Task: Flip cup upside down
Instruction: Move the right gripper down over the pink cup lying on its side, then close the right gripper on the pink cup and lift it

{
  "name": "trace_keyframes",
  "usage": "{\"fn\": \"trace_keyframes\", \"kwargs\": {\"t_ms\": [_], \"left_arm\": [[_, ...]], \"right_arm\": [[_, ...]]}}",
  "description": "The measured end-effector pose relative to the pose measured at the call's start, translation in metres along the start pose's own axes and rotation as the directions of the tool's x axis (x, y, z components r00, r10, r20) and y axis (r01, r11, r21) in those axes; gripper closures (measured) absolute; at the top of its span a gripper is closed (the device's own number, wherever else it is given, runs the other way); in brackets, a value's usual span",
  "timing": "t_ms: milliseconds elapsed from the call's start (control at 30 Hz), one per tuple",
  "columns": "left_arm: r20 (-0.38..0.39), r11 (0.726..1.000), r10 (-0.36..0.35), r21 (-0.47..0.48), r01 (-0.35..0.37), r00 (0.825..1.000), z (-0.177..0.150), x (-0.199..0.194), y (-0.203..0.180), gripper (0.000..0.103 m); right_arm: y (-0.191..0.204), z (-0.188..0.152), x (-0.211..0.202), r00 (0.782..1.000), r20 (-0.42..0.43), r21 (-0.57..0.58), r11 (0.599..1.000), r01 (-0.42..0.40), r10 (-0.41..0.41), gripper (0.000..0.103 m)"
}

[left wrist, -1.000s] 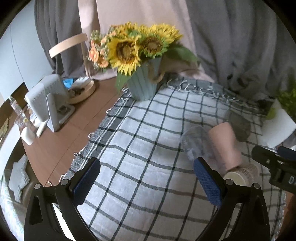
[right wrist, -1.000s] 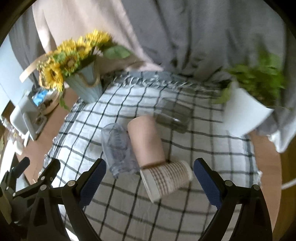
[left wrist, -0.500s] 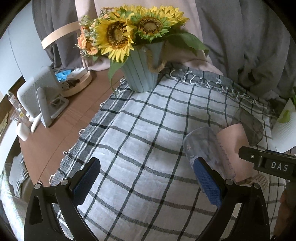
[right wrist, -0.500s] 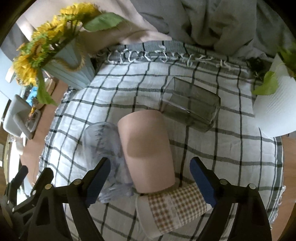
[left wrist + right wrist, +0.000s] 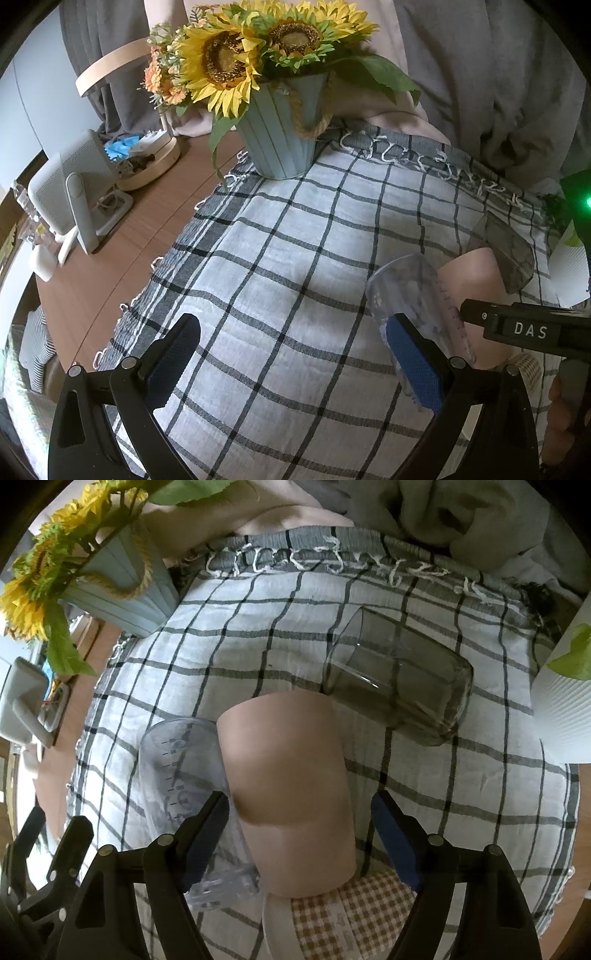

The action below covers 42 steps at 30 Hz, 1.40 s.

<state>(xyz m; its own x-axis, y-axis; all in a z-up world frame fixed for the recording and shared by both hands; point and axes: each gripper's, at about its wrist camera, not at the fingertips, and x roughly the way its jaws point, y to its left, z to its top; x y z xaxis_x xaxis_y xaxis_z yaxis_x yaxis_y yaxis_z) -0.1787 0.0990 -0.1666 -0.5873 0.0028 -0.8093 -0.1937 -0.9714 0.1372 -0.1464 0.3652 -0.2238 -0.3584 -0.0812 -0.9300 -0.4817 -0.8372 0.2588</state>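
Observation:
Several cups lie on their sides on a checked cloth (image 5: 258, 627). A pink cup (image 5: 288, 775) lies in the middle, base pointing away. My right gripper (image 5: 299, 838) is open with its jaws on either side of the pink cup, apart from it. A clear measuring cup (image 5: 181, 786) lies at its left, a grey glass tumbler (image 5: 399, 686) at the far right, and a checked paper cup (image 5: 332, 915) at the near end. My left gripper (image 5: 291, 365) is open and empty over bare cloth; the clear cup (image 5: 417, 295) and pink cup (image 5: 476, 280) lie to its right.
A pale blue pot of sunflowers (image 5: 280, 136) stands at the cloth's far left corner. A white plant pot (image 5: 561, 716) stands at the right edge. On the wooden table (image 5: 110, 266) to the left stand a white device (image 5: 70, 184) and a round tray (image 5: 147, 166).
My right gripper has moved forward and down so its jaws now straddle the pink cup. My left gripper has moved forward a little.

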Motion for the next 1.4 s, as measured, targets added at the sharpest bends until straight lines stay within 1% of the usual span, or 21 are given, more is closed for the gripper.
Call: {"fn": "trace_keyframes", "kwargs": {"t_ms": [100,233,467,500,533,767,900,1067,1233,1400], "left_arm": [[-0.001,1.0,-0.011,0.01,0.011,1.0,0.001,0.001,-0.001,0.0],[0.001,1.0,-0.01,0.02,0.01,1.0,0.003,0.004,-0.004,0.0],[-0.01,1.0,0.003,0.021,-0.003,1.0,0.005,0.011,-0.004,0.0],[-0.014,1.0,0.0,0.022,0.001,1.0,0.006,0.012,-0.004,0.0],[-0.016,1.0,-0.004,0.022,0.004,1.0,0.006,0.013,-0.003,0.0],[-0.002,1.0,0.01,0.029,-0.01,1.0,0.005,0.007,-0.003,0.0],[0.018,1.0,0.003,0.028,-0.003,1.0,0.004,-0.005,-0.004,0.0],[0.047,1.0,-0.014,0.009,0.013,0.999,0.003,-0.025,-0.001,0.0],[0.096,0.999,-0.029,0.016,0.028,0.995,0.001,-0.052,0.003,0.0],[0.145,0.996,-0.063,0.066,0.054,0.987,-0.003,-0.076,0.012,0.0]], "right_arm": [[-0.002,0.004,0.005,1.0,-0.01,0.008,1.0,-0.019,0.019,0.024],[-0.005,0.008,0.012,0.999,-0.019,0.021,0.999,-0.038,0.038,0.024],[-0.006,0.013,0.029,0.997,-0.055,0.05,0.998,-0.047,0.05,0.024],[-0.006,0.013,0.03,0.997,-0.055,0.054,0.997,-0.051,0.054,0.026],[-0.006,0.013,0.031,0.997,-0.054,0.056,0.997,-0.059,0.062,0.032],[-0.006,0.01,0.022,0.999,-0.032,0.07,0.997,-0.036,0.038,0.033],[-0.005,0.007,0.004,1.0,0.028,0.059,0.998,-0.01,0.009,0.033],[-0.003,0.002,-0.035,0.991,0.126,0.043,0.999,0.029,-0.034,0.033],[0.007,-0.014,-0.077,0.972,0.222,0.034,0.997,0.067,-0.073,0.033],[0.02,-0.043,-0.118,0.951,0.297,0.06,0.995,0.073,-0.088,0.033]]}}
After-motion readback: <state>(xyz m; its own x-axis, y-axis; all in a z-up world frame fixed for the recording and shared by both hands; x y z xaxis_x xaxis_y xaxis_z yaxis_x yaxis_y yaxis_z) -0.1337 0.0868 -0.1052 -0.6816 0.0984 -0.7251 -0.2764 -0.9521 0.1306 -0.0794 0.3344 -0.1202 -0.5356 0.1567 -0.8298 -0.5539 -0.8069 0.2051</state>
